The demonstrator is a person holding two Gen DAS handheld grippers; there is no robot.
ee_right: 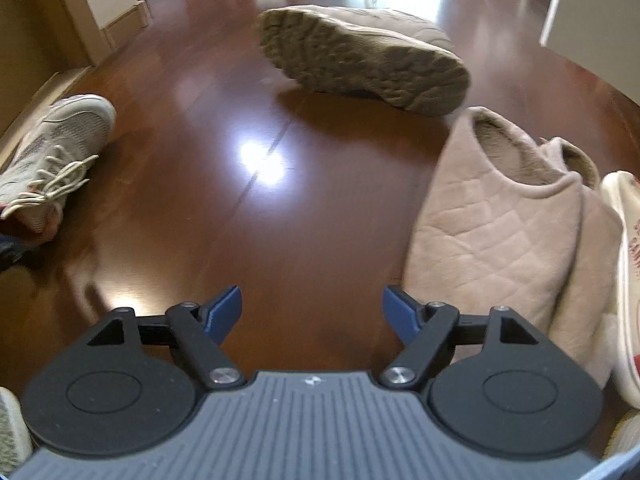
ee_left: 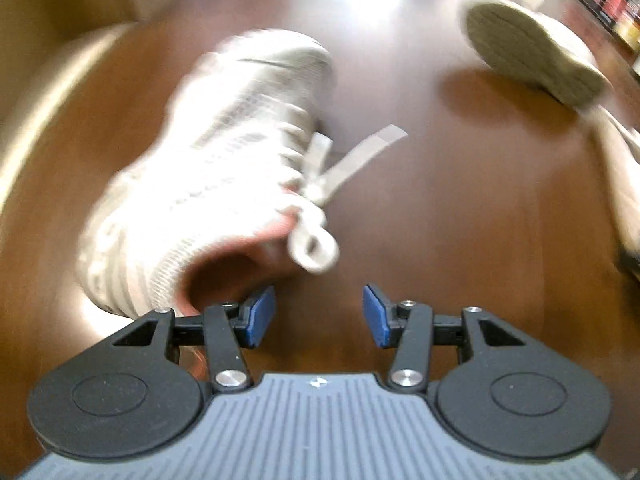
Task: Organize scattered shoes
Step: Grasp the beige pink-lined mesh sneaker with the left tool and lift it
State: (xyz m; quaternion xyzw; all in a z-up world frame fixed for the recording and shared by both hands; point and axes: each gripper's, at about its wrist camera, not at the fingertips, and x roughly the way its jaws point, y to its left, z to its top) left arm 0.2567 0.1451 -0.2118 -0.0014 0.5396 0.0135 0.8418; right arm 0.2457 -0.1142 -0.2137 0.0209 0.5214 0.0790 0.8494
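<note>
Glossy brown wood floor (ee_right: 224, 208). Left gripper (ee_left: 319, 316): open, empty, just behind white sneaker (ee_left: 224, 152). Right gripper (ee_right: 312, 312): open, empty, beside slippers (ee_right: 500, 236); tipped shoe (ee_right: 360, 56) beyond. Advice: pinch the sneaker's heel collar, not laces.

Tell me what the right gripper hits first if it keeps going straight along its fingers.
Probably bare wooden floor. Nothing lies between the open right gripper fingers; the quilted slippers sit off to its right, and the tipped shoe showing its sole lies farther ahead. Depth is hard to judge.
</note>
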